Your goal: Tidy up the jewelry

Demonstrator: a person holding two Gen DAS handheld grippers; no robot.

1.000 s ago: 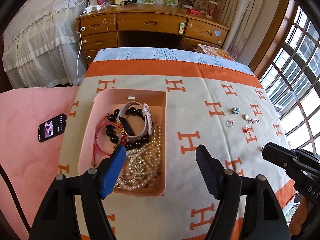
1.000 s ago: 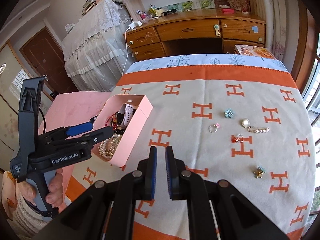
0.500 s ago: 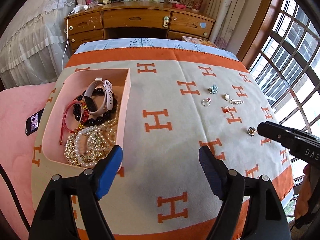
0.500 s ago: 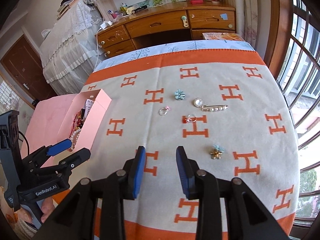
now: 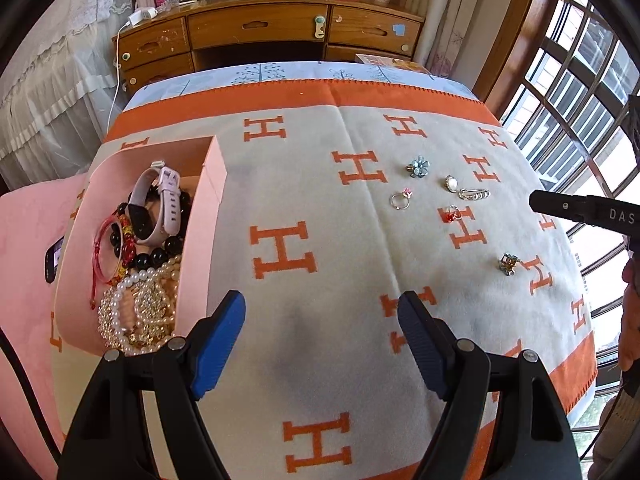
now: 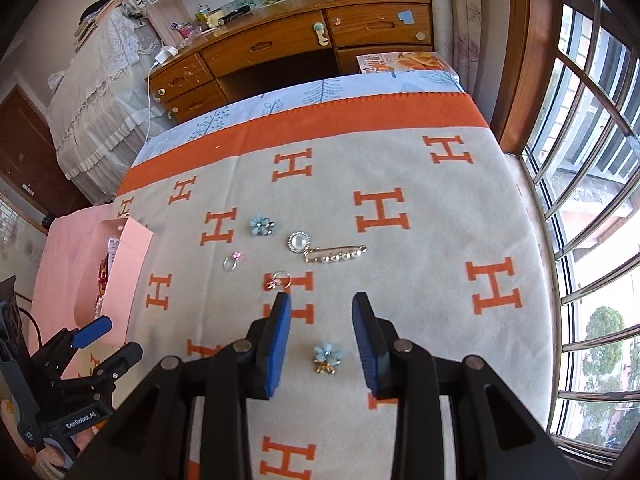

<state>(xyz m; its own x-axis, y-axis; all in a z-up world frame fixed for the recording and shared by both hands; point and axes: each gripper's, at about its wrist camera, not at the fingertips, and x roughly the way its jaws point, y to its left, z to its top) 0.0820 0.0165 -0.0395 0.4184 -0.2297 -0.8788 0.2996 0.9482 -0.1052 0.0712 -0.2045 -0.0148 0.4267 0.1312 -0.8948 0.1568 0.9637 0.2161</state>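
The right gripper [image 6: 322,346] points steeply down at the cream blanket with orange H letters [image 6: 420,288], its blue-padded jaws parted to a moderate gap and holding nothing. In the right wrist view, a small pale-blue flower brooch with gold leaves [image 6: 327,357] lies on the blanket framed between the two pads, touching neither. Just beyond the tips lies a silver ring with a red stone [image 6: 279,280]; farther out are a silver ring with a pink stone [image 6: 232,262], a gold bar pin set with pearls [image 6: 335,255], a round pearl brooch with a sparkling rim [image 6: 299,242] and a blue-grey flower brooch [image 6: 262,225].

The left gripper [image 5: 322,340] hangs with its jaws wide and empty over bare blanket, just beside the near corner of an open pink rectangular box [image 5: 208,236]. Inside the box lie a white pearl necklace [image 5: 136,312], a black bead bracelet [image 5: 158,254], a red cord bracelet [image 5: 103,256] and a pale pink smart band [image 5: 154,208]. A dark phone [image 5: 53,258] rests on the pink cover beside the box.
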